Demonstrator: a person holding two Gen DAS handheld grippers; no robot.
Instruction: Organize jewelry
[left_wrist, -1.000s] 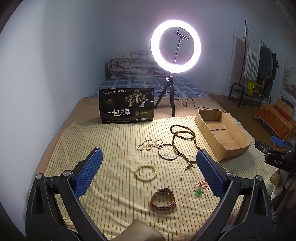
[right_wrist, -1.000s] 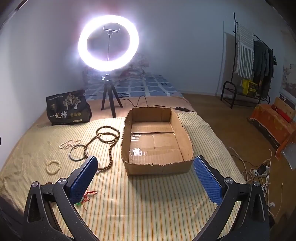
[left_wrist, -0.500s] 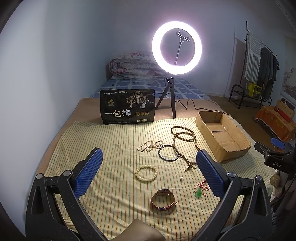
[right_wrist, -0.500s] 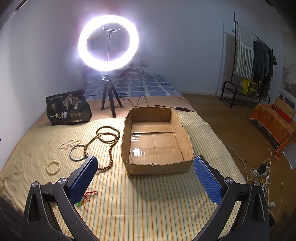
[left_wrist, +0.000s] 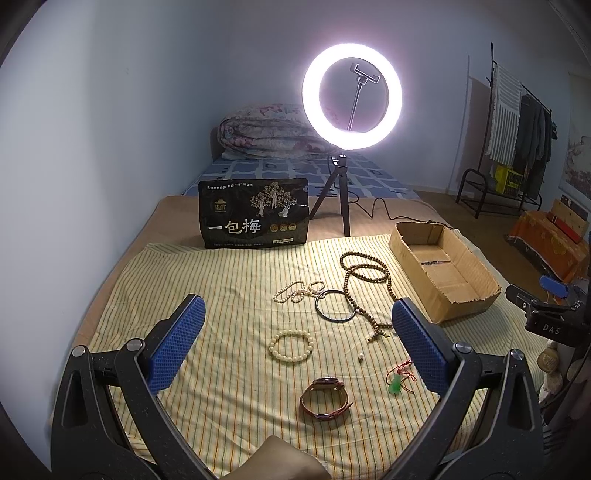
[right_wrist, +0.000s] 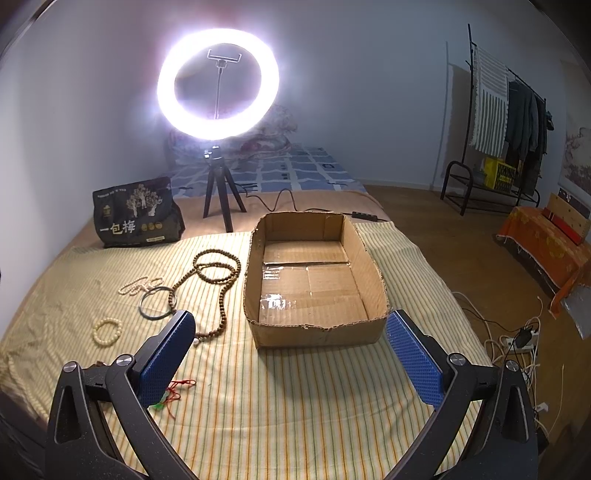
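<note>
Jewelry lies loose on a yellow striped cloth (left_wrist: 229, 280): a brown leather watch (left_wrist: 324, 398), a cream bead bracelet (left_wrist: 291, 343), a dark bangle (left_wrist: 334, 311), a pearl strand (left_wrist: 297, 290), a long brown bead necklace (left_wrist: 364, 269) and a green pendant on red cord (left_wrist: 396, 386). An empty cardboard box (right_wrist: 314, 280) sits to their right. My left gripper (left_wrist: 295, 343) hovers open above the bracelet and watch. My right gripper (right_wrist: 291, 354) hangs open before the box's near wall; the necklace (right_wrist: 218, 273) and bangle (right_wrist: 157, 302) lie to its left.
A lit ring light on a tripod (left_wrist: 351, 99) and a black snack bag (left_wrist: 255, 214) stand at the cloth's far edge. A clothes rack (right_wrist: 506, 122) and an orange-covered bench (right_wrist: 546, 236) are off to the right. Cables and a power strip (right_wrist: 517, 339) lie on the floor.
The left wrist view has pulled back and up slightly, so the jewelry sits a little lower and farther. The right gripper has barely moved.
</note>
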